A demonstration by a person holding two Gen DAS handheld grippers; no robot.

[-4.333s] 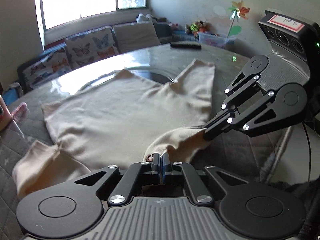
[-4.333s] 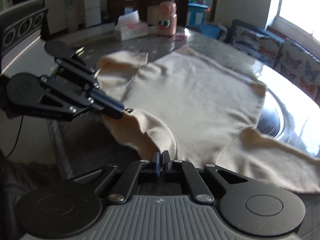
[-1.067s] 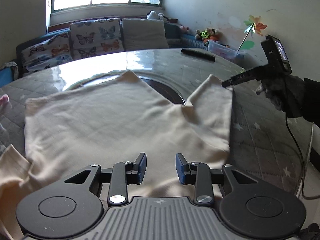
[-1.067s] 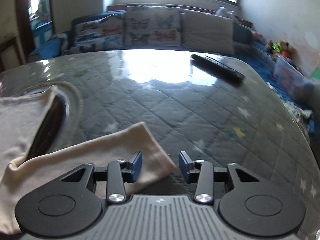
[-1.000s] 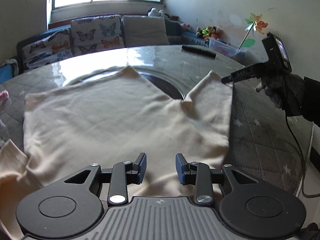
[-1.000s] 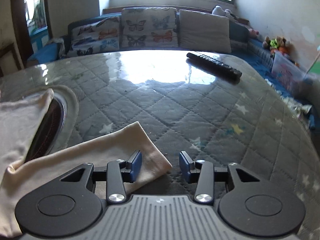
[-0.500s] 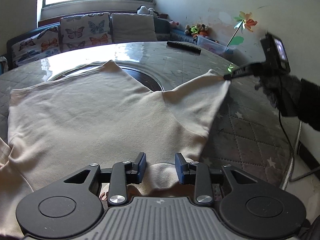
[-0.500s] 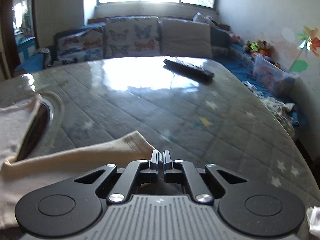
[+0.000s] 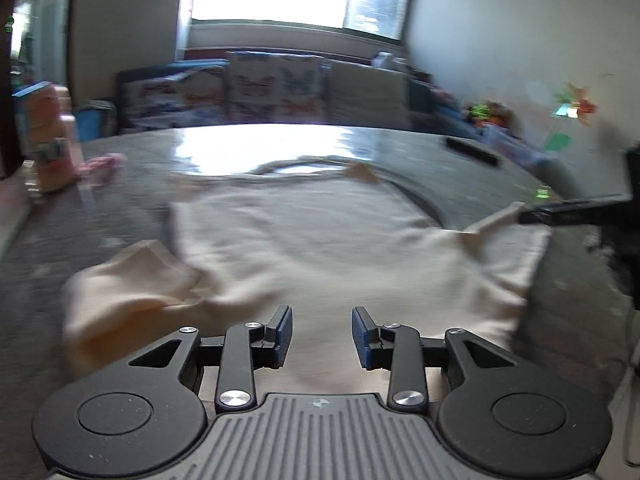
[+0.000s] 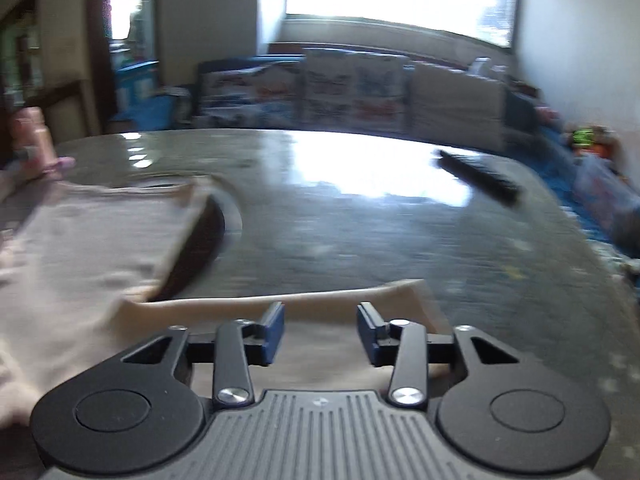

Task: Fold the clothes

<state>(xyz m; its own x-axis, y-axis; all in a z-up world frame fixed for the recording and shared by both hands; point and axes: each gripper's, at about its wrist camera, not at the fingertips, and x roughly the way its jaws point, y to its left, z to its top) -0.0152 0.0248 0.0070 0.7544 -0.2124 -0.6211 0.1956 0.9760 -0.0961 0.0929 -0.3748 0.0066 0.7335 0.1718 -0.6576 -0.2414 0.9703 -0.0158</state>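
A cream sweatshirt (image 9: 320,240) lies spread on the round quilted table (image 9: 120,208). My left gripper (image 9: 321,334) is open and empty over the garment's near edge. A bunched sleeve (image 9: 132,284) lies at the left. My right gripper shows at the right edge of the left wrist view (image 9: 524,213) by the other sleeve's end. In the right wrist view my right gripper (image 10: 319,330) is open above that sleeve (image 10: 320,312), with the sweatshirt's body (image 10: 92,240) to its left. Both views are blurred.
A black remote (image 10: 476,178) lies on the far right of the table. A pink bottle (image 9: 50,140) stands at the far left. A sofa with butterfly cushions (image 9: 276,92) runs behind the table under a bright window. A dark inset ring (image 10: 200,248) shows beside the garment.
My right gripper has opened and let go of the sleeve end. Both grippers have swung, and both views have turned blurry. The left gripper stays open.
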